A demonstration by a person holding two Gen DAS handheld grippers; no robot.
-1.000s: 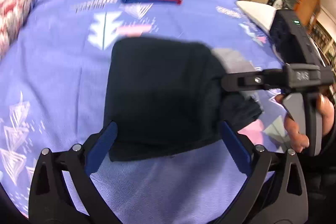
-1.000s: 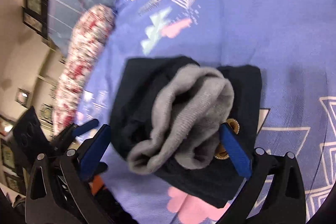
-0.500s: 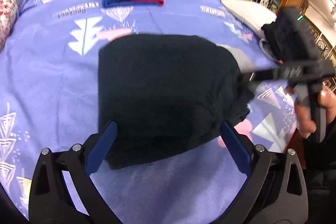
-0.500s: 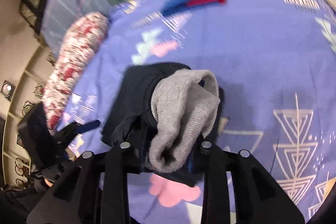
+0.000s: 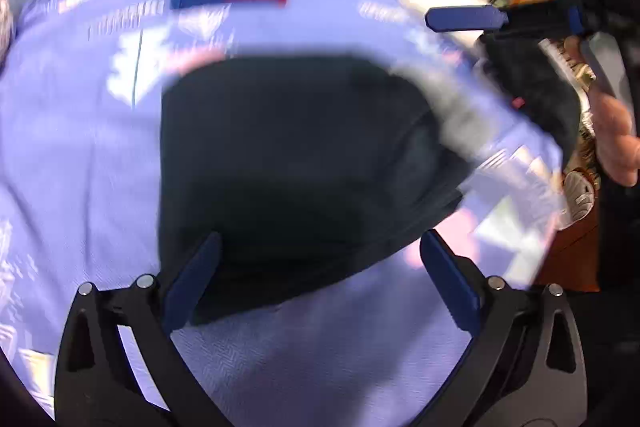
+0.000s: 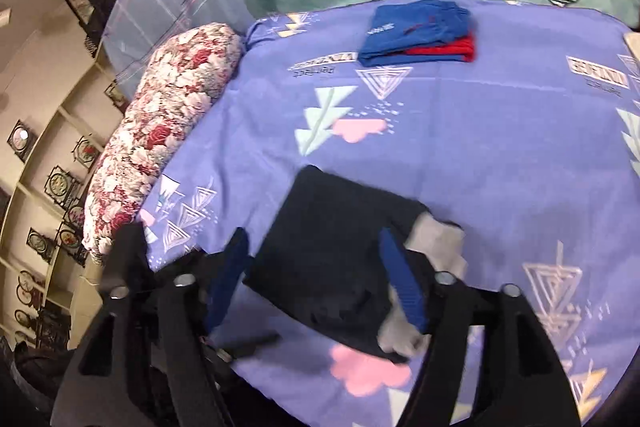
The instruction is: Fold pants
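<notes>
The folded pants point(image 5: 288, 163) lay on the bedsheet point(image 5: 72, 163) (blurred), beyond both spread, empty grippers: left point(image 5: 320, 283), right point(image 6: 316, 279).

Folded pants point(image 6: 340, 259) lie on the bedsheet point(image 6: 480, 147), another folded garment point(image 6: 420, 33) well behind them.

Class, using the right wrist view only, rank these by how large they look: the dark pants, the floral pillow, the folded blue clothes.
1. Floral pillow
2. Dark pants, close behind; nearness makes this unsure
3. Folded blue clothes, clearly smallest, farthest away
</notes>
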